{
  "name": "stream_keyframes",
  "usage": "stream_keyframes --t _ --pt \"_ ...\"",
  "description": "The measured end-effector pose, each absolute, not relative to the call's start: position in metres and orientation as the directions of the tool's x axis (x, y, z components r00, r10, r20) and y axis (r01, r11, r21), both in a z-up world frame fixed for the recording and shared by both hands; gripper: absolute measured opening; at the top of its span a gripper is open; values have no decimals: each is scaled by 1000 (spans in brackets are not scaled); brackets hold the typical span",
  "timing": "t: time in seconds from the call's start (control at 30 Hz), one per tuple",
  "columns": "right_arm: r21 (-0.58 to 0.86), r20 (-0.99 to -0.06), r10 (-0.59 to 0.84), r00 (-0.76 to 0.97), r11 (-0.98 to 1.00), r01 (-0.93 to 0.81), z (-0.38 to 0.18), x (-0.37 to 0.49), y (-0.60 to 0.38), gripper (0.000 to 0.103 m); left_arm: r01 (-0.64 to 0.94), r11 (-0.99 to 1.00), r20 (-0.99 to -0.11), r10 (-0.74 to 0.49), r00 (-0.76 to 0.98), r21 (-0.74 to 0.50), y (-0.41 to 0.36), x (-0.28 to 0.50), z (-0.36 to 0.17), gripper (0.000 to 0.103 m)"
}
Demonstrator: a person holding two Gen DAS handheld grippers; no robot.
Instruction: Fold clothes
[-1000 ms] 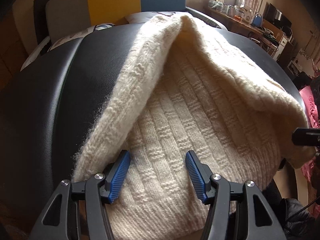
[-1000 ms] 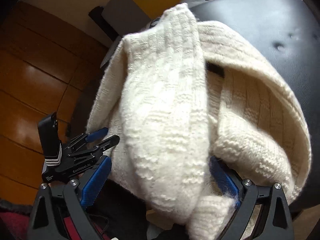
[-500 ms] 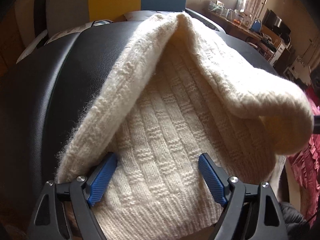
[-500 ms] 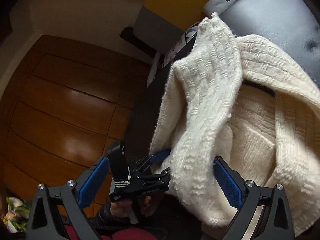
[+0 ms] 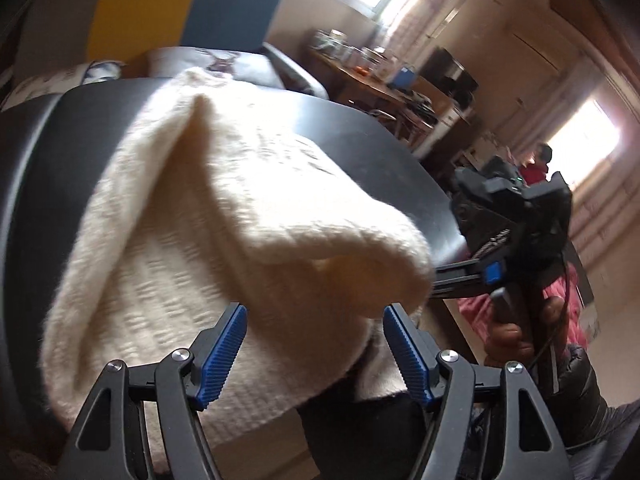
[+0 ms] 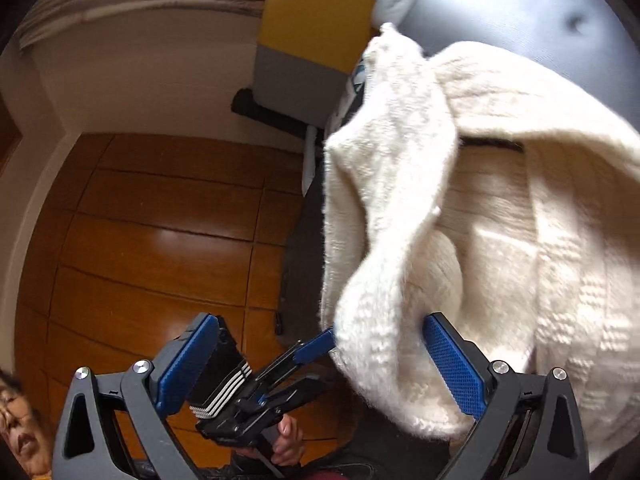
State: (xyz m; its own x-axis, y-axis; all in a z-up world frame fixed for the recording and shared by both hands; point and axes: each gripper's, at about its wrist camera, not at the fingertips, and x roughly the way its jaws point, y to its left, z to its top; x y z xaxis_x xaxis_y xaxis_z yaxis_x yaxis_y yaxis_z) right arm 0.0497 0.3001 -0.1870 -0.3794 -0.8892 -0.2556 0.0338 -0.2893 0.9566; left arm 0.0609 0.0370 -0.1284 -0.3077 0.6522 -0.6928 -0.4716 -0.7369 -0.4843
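Note:
A cream knit sweater lies on a black leather surface, with one thick fold raised toward the near right. My left gripper stands open just short of that fold, pinching nothing. In the right wrist view, the same sweater hangs in a loose fold between the wide-open jaws of my right gripper. The fold rests against the right pad and is not pinched. The left gripper's blue fingertip reaches the fold's lower edge. The right gripper's body shows at the right, with a hand gripping its handle.
A yellow, blue and grey cushion and a deer-print pillow stand behind the black surface. A cluttered wooden desk sits at the back right, and a person in red stands beyond it. Wooden panels fill the left side. Pink cloth lies low right.
Both views have swung upward. My left gripper has drawn back from the sweater and its jaws stand a little wider. The raised fold has shifted, and the right gripper has come into the left view.

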Motion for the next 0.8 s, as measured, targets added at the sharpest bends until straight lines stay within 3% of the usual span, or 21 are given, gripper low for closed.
stream_keyframes --t 0.17,0.43,0.63,0.67,0.7,0.8 --pt "963 -246 -863 -441 -270 -7 -206 68 317 103 -562 -688 -699 670 -248 -460 86 74 -117 71" --pt "967 -252 -826 -505 -226 -114 -231 77 340 103 -583 -734 -787 567 -243 -349 134 76 -124 64" --pt "961 -273 -821 -501 -212 -176 -260 78 348 103 -540 -768 -811 533 -241 -344 132 71 -139 44" --pt "964 -263 -823 -503 -201 -175 -263 78 348 103 -530 -769 -804 542 -245 -357 129 69 -138 32" --pt "965 -257 -825 -504 -195 -173 -265 78 348 103 -520 -770 -798 550 -248 -369 125 68 -138 14" --pt "963 -266 -825 -498 -207 -171 -265 75 345 103 -492 -768 -756 588 -288 -410 103 64 -127 11"
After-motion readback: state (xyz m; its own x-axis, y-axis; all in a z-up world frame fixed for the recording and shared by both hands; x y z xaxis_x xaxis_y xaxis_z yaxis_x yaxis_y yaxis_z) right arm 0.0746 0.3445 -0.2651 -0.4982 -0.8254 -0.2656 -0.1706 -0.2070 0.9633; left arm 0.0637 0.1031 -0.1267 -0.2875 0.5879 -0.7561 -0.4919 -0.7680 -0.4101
